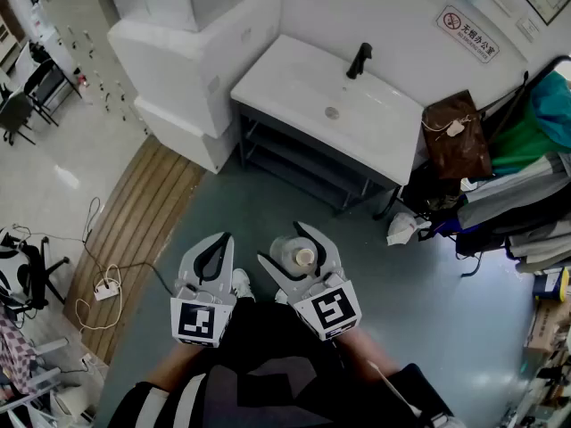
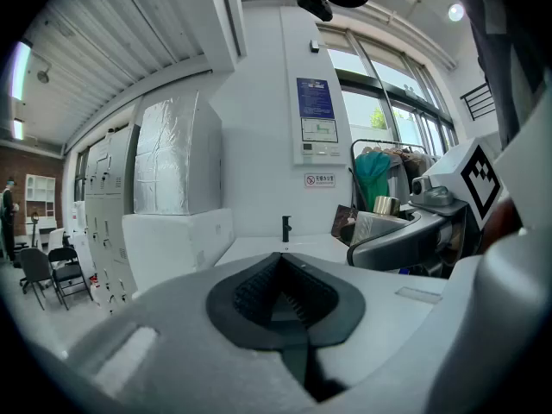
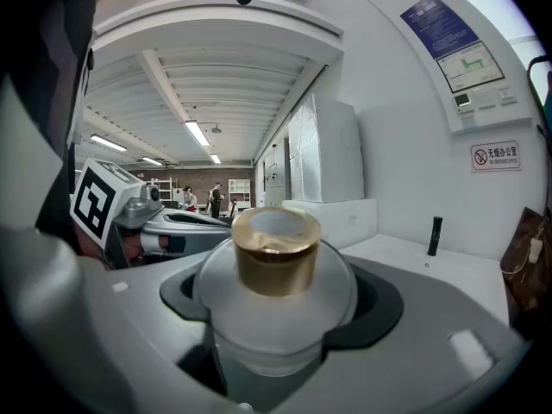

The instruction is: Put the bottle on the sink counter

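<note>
Holding anything, that right gripper (image 1: 287, 246)?

Yes. Its jaws stand wide and clamp both sides of a frosted bottle (image 3: 274, 304); the gold cap (image 3: 276, 248) pokes up between them.

And the left gripper (image 1: 221, 241)?

Jaws together, pads meeting, nothing between them. It sits just beside the right one, both low in the head view, close to the person's body.

Where is the bottle against the sink surface (image 1: 294, 83)?

Well apart from it. The bottle hangs over the grey floor (image 1: 268, 194), while the white sink surface stands farther ahead against the wall, with a black tap (image 1: 359, 61) at its back edge and a drain in the basin.

Anything beside the sink?

A brown bag (image 1: 457, 136) to its right, next to hanging clothes, and large white boxes (image 1: 192, 52) to its left.
</note>
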Tool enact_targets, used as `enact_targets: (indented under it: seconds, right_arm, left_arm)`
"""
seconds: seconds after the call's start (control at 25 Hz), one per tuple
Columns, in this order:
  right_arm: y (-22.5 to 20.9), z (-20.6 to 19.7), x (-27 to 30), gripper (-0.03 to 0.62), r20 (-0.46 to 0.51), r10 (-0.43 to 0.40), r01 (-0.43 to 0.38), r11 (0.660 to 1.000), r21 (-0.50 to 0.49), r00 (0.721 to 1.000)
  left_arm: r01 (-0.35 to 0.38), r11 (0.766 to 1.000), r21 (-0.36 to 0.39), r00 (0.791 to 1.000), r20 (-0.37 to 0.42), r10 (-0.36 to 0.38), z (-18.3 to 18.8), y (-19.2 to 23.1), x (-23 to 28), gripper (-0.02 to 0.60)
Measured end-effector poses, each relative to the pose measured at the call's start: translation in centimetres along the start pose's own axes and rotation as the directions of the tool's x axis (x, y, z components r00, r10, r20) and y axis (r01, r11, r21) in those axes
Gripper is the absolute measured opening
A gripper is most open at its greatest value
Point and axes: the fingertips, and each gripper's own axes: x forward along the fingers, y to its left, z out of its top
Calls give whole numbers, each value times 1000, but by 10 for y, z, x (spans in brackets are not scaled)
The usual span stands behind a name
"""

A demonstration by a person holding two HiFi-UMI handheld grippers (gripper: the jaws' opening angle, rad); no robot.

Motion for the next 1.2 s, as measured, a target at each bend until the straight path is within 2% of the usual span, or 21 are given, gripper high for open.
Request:
enact_targets:
  seconds: [0.2,0.52,0.84,1.08,1.2]
  right_arm:
    - [-1,11,-2,337,10,3,-3,999,37,1000]
    - [-2,26,5,337,39,-3,1,999,51,999]
    - [2,33,28,337,39,-20,18,998,57,999]
    - [10,37,52,337,37,-34,32,998,44,999]
    - [15,40,62,337,36,-38,37,998,41,999]
  left_arm:
    - [-2,1000,-18,1000,14,2,3,0,2,3]
    - [19,1000,1,999,31,-19,12,11,6,3]
    - [39,999,8,998,47,-39,14,35,10,3]
    - [18,1000,-23,997,71,-16,6,63,4,3]
    - [27,1000,-12,998,63,-26,5,72,0,3]
